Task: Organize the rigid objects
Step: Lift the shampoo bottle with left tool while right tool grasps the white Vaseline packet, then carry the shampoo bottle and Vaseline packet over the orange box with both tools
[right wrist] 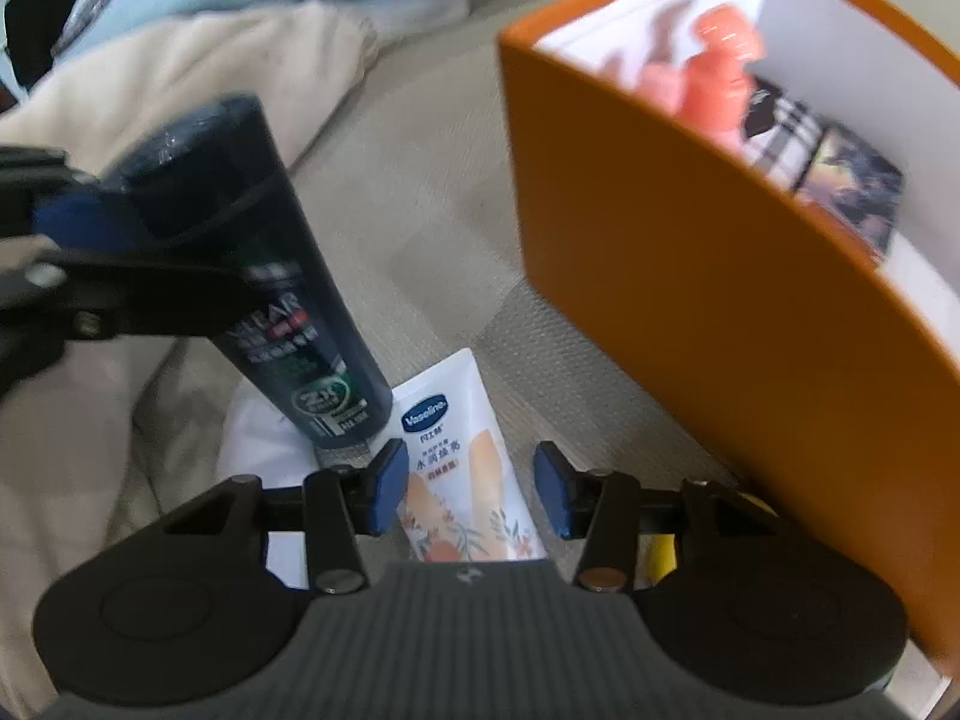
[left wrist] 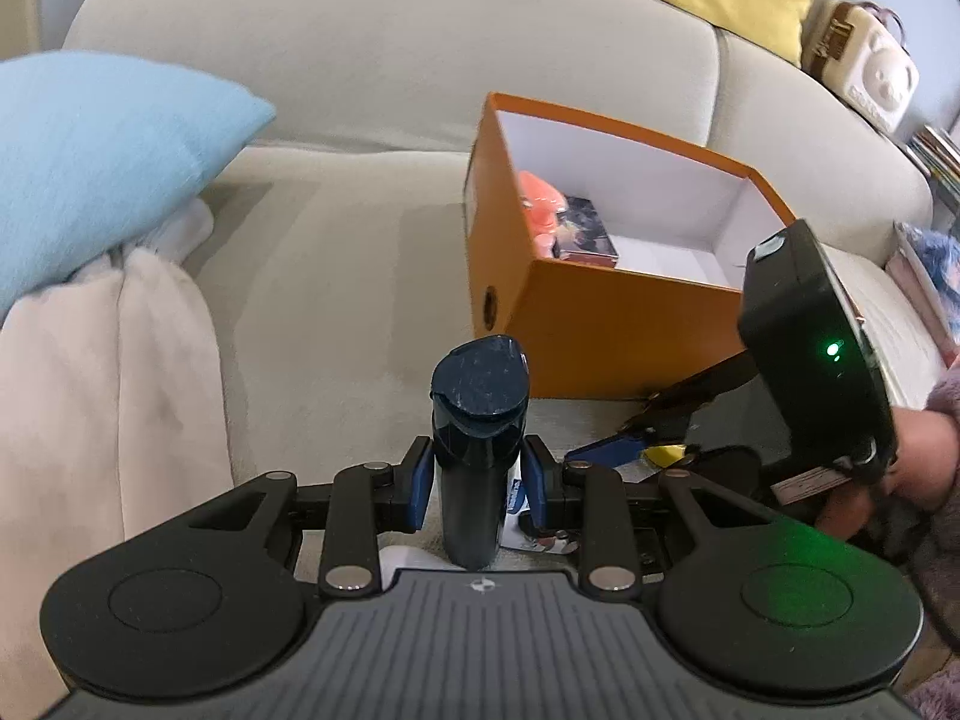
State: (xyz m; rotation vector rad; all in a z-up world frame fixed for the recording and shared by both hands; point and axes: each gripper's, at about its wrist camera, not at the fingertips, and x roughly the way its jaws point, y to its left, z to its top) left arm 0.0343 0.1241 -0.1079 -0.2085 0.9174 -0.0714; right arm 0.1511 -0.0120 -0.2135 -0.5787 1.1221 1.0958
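On a grey sofa (left wrist: 372, 276), I have the left gripper (left wrist: 477, 480) with its jaws closed on the upper body of a dark blue Clear shampoo bottle (left wrist: 477, 420), just below its flip cap; in the right wrist view the bottle leans, its base near the sofa cushion, though I cannot tell whether it touches. Just beyond the bottle stands the landmark of this job, an open orange cardboard box (left wrist: 606, 330), where a coral-pink bottle (left wrist: 540, 204) and a small dark printed carton (left wrist: 585, 228) already sit in the near-left corner, presumably as sorted items. My right gripper (right wrist: 468, 489) hovers beside the box's outer wall with jaws wide apart and holding nothing, straddling a white Vaseline hand-cream tube (right wrist: 462, 462) that lies flat on the cushion next to the shampoo's base. I judge the high grip keeps the bottle hanging upright for lowering into the box, while the spread jaws are lined up on the tube as the next pick.
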